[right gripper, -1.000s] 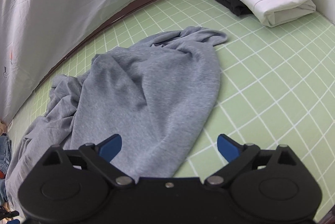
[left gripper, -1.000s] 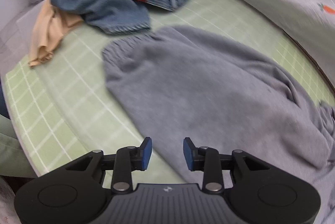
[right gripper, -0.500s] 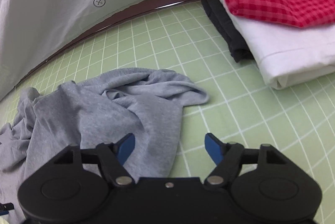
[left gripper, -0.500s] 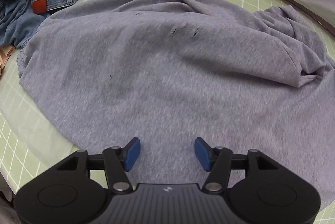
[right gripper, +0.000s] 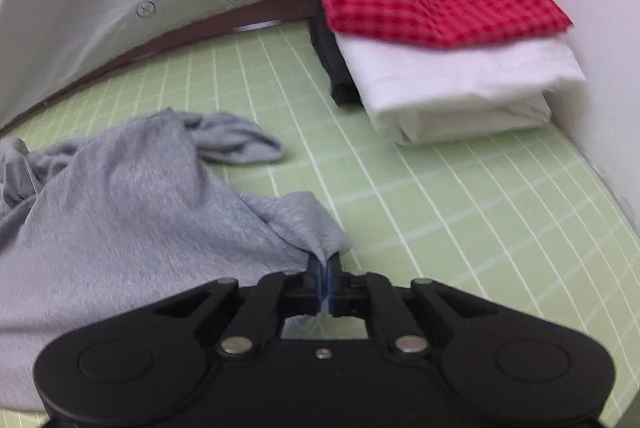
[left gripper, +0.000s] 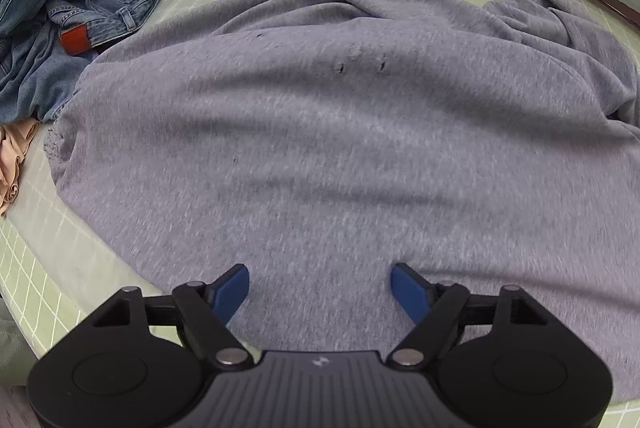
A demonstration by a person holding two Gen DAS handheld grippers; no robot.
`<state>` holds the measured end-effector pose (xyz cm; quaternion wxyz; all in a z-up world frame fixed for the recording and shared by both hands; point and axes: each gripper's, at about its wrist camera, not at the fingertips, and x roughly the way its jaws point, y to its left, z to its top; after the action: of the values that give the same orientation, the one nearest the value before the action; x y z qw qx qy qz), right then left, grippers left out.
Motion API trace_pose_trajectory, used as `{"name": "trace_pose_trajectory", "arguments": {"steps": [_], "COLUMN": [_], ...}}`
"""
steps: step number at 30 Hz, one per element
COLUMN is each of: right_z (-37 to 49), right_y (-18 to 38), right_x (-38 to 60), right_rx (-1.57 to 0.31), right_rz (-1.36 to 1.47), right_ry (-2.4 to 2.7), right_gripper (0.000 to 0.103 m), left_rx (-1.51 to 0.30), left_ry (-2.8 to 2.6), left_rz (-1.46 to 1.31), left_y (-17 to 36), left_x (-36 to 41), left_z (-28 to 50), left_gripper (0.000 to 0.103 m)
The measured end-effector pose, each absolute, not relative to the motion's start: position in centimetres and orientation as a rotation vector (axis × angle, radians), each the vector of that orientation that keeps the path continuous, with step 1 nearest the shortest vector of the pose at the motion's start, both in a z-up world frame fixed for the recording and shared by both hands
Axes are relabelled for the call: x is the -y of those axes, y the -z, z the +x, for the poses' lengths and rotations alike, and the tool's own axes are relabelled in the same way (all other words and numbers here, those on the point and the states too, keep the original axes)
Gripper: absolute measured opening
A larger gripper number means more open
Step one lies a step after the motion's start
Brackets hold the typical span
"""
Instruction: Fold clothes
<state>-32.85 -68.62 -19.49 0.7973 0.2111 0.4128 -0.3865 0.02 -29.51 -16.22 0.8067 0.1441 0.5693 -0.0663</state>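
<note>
The right gripper (right gripper: 325, 278) is pinching the near right corner of the grey garment (left gripper: 320, 156), whose length is running left; the left gripper (left gripper: 320, 292) is hovering spread above its near edge.

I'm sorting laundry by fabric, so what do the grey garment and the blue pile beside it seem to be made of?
The grey garment looks like soft heathered jersey or sweatshirt knit: matte, speckled, draping in loose folds. The blue pile looks like denim: stiffer, faded blue, with stitched seams and a belt loop.

One grey garment (left gripper: 320, 148), one jeans (left gripper: 80, 8), three folded clothes (right gripper: 452, 28), two claws (left gripper: 320, 288)
</note>
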Motion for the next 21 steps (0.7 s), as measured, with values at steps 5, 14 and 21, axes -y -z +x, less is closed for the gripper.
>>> {"name": "trace_pose_trajectory", "arguments": {"steps": [5,14,21], "right_z": [-33.9,-30.6,-27.0], "right_y": [20.0,18.6,20.4], "right_x": [68.4,70.5,72.4], "right_rx": [-0.882,-0.816,-0.863], "right_rz": [0.482,0.377,0.314], "right_ry": [0.831,0.862,0.764], "right_gripper": [0.029,0.055,0.066], "left_rx": [-1.238,-1.211,-1.211], "left_ry": [0.143,0.125,0.102], "left_rz": [0.289,0.347,0.315], "left_y": [16.5,16.4,16.5], "left_x": [28.9,29.6,29.2], "left_z": [0.5,0.2,-0.1], "left_gripper": [0.088,0.094,0.097]}}
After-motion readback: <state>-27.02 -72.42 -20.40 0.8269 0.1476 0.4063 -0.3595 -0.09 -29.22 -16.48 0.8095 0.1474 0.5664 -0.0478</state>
